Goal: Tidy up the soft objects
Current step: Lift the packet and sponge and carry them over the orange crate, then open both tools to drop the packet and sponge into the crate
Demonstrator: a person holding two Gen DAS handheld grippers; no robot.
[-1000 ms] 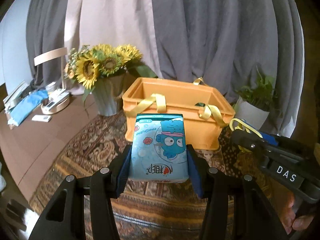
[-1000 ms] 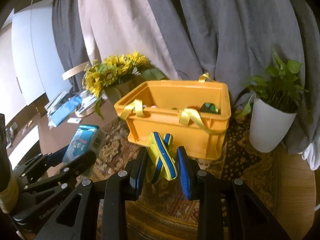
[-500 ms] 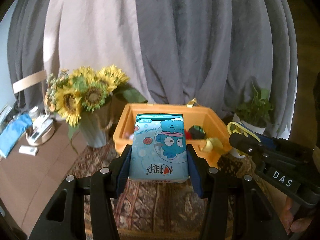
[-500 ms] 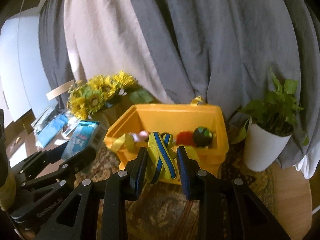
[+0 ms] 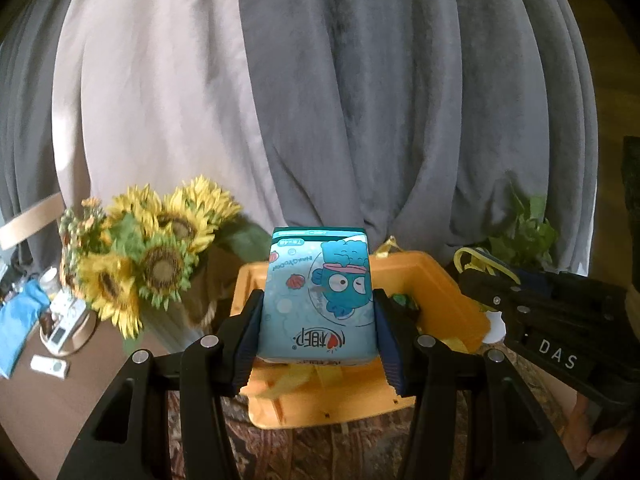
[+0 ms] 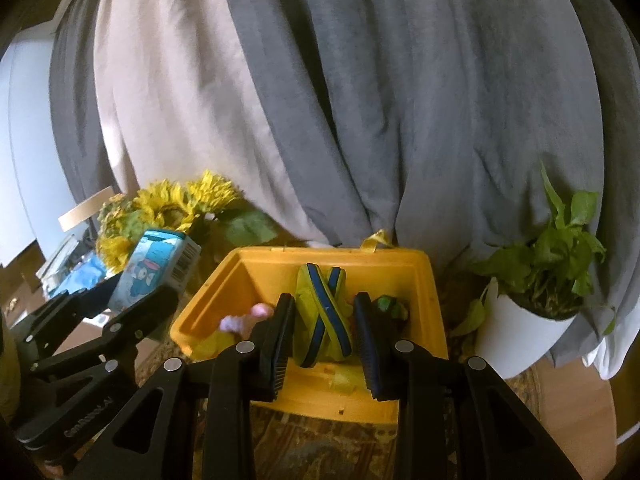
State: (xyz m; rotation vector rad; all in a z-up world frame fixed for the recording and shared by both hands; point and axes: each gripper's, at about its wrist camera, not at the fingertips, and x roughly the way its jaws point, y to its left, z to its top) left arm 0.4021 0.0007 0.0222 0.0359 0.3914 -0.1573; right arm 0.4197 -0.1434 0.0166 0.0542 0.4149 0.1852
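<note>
My left gripper (image 5: 318, 340) is shut on a blue cartoon-printed tissue pack (image 5: 318, 292) and holds it above the front rim of the orange basket (image 5: 436, 280). My right gripper (image 6: 324, 340) is shut on a yellow and blue striped soft item (image 6: 322, 312) and holds it over the orange basket (image 6: 404, 276). Inside the basket I see a pink soft thing (image 6: 244, 318) and a dark green item (image 6: 390, 306). The left gripper with the tissue pack (image 6: 160, 268) also shows at the left of the right wrist view.
A vase of sunflowers (image 5: 156, 264) stands left of the basket. A potted green plant in a white pot (image 6: 532, 300) stands right of it. Grey and beige curtains hang behind. Small items lie on the brown table at far left (image 5: 52, 336). A patterned cloth (image 6: 320, 440) covers the table.
Both grippers have risen and moved forward, from in front of the basket to above it. Each holds the same object as before.
</note>
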